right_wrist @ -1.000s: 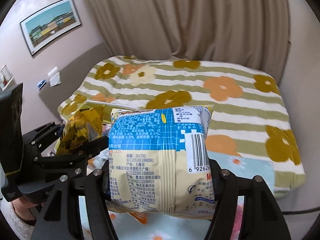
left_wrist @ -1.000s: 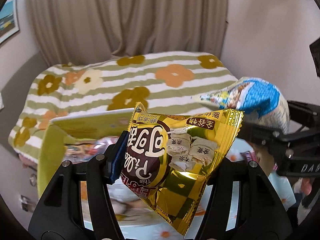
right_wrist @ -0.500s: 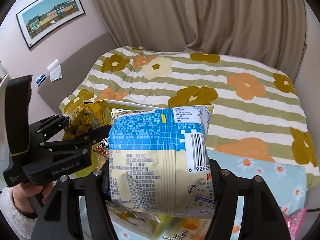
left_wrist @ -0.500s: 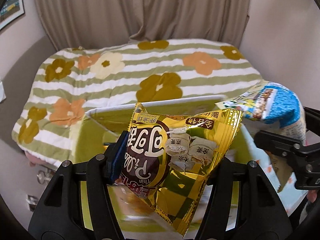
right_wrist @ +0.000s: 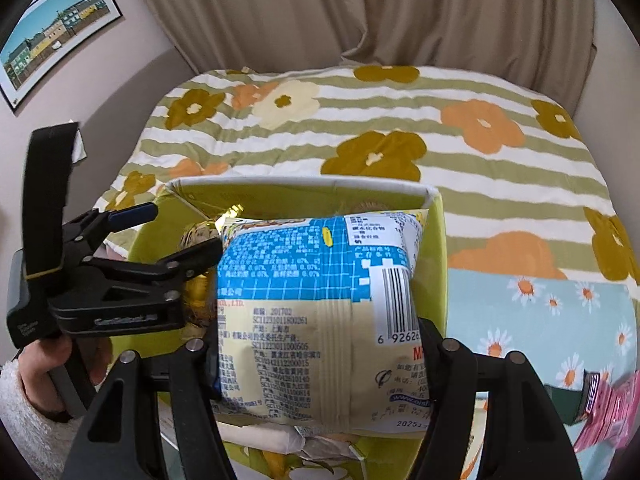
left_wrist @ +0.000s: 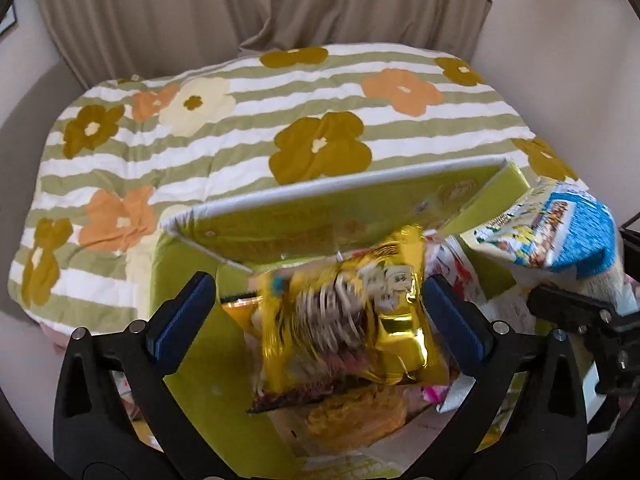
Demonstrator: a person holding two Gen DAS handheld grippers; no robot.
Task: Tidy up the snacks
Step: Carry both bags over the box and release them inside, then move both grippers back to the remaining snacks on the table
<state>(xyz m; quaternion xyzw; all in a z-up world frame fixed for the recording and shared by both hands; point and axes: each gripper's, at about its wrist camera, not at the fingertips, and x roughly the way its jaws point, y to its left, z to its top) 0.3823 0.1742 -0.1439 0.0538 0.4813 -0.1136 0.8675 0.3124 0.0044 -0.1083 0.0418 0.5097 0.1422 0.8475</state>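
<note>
Left gripper (left_wrist: 320, 308) jaws just spread – gold bag (left_wrist: 352, 320) loose over green box (left_wrist: 188, 360); right gripper (right_wrist: 316, 344) pinching blue bag (right_wrist: 316, 312)

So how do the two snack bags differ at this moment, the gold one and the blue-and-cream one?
The gold bag is motion-blurred and loose between the left gripper's just-opened jaws; the blue-and-cream bag is sharp, clamped in the right gripper. The gold one is shiny foil; the other looks matte, its barcode showing. Both are over the green box.
</note>
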